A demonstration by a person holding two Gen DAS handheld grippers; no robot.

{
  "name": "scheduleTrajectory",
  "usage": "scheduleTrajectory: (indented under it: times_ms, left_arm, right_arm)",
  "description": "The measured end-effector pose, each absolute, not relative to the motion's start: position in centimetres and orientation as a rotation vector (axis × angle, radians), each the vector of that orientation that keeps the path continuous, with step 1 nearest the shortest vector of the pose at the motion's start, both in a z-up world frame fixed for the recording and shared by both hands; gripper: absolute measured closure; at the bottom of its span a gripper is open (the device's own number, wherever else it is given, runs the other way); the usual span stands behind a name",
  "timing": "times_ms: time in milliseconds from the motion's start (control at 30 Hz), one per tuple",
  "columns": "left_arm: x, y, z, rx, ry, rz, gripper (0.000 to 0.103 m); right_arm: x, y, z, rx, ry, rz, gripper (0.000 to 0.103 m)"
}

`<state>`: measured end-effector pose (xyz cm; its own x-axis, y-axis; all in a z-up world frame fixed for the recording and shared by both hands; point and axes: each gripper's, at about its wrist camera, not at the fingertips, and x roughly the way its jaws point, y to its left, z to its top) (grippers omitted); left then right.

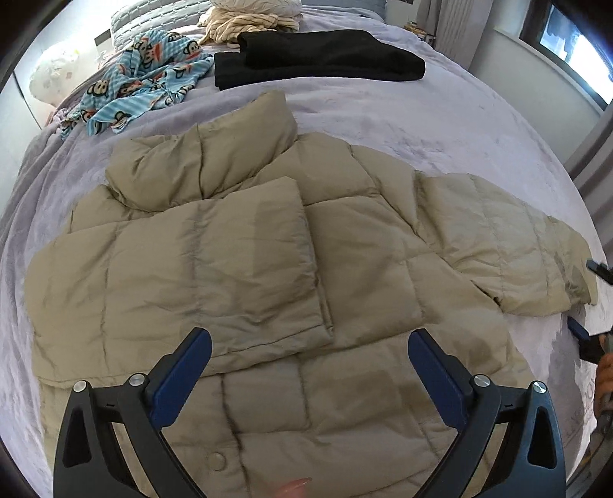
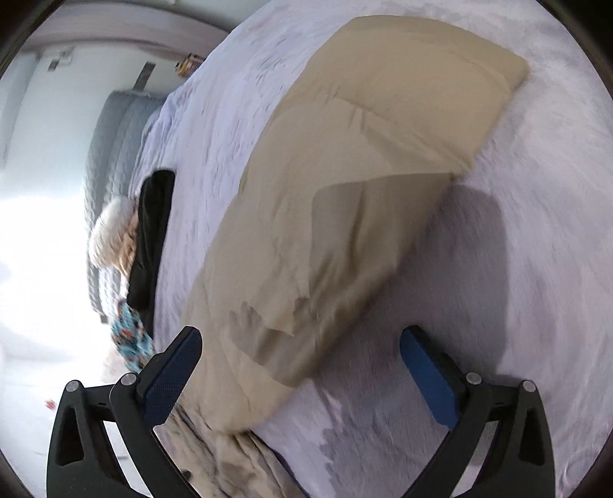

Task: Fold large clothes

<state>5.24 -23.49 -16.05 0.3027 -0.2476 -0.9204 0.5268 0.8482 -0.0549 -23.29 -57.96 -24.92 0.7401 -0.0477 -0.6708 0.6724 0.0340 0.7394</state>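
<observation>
A beige puffer jacket lies flat on the lilac bed cover. Its left sleeve is folded across the front, and its right sleeve stretches out to the right. My left gripper is open and empty, hovering over the jacket's lower front. My right gripper is open and empty, with the outstretched sleeve lying in front of it and between its jaws; the view is blurred. Its fingertips show at the right edge of the left wrist view, beside the sleeve cuff.
A folded black garment lies at the far side of the bed, also in the right wrist view. A blue monkey-print cloth and a cream knit pile lie behind it. A window is at right.
</observation>
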Motion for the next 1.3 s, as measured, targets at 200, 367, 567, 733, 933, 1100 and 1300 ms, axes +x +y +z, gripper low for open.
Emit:
scheduleTrajectory:
  times_ms: [200, 367, 567, 733, 933, 1100, 1300]
  left_arm:
    - [5.5, -23.3, -15.9, 0.275, 1.154, -0.492, 0.000]
    - [6.6, -21.3, -16.0, 0.248, 1.181, -0.463, 0.000]
    - [7.7, -17.9, -14.4, 0.203, 1.140, -0.428, 0.000]
    - [9.1, -14.2, -12.6, 0.168, 1.069, -0.372, 0.000]
    - [10.3, -8.7, -11.3, 0.121, 1.013, -0.317, 0.000]
    - [10.7, -4.0, -11.9, 0.112, 0.990, -0.267, 0.000]
    - [11.3, 0.6, -14.4, 0.062, 1.045, -0.212, 0.000]
  right_arm:
    - [-22.7, -61.8, -26.5, 1.662, 0.312, -0.521, 0.000]
    - [-21.2, -62.8, -27.3, 1.796, 0.267, -0.445, 0.059]
    - [-17.6, -60.6, -22.8, 1.583, 0.346, -0.350, 0.094]
    - [-11.0, -55.8, -16.9, 1.347, 0.429, -0.142, 0.094]
    - [-2.4, -47.1, -12.1, 1.181, 0.480, 0.127, 0.094]
    - [3.3, -38.3, -11.7, 1.036, 0.599, 0.254, 0.094]
    - [7.0, -29.5, -17.4, 0.957, 0.796, 0.229, 0.094]
